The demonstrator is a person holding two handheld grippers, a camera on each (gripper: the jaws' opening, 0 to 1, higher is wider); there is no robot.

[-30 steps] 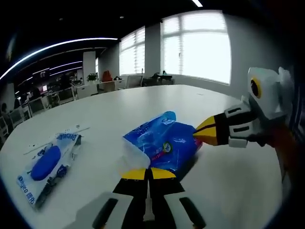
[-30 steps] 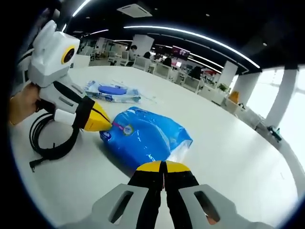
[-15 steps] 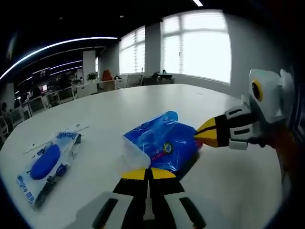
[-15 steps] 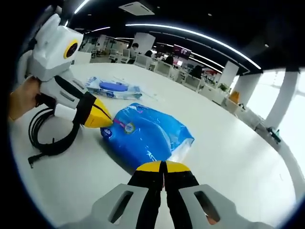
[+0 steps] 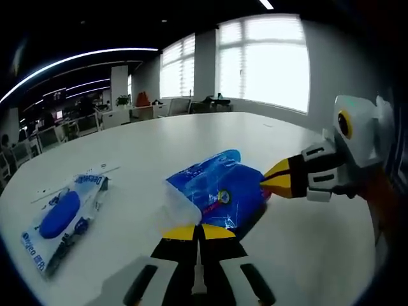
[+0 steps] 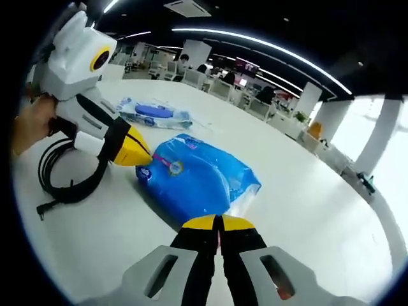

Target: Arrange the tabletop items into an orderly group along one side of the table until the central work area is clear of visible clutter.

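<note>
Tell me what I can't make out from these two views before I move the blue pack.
- Blue pack: its near edge is hidden behind the left gripper in the left gripper view; whether the shut jaws pinch it is unclear.
- Print on the wipes packet: too small and distorted.
- Black cable: partly behind the left gripper in the right gripper view.
- Right gripper: shut tips cover the pack's edge.
</note>
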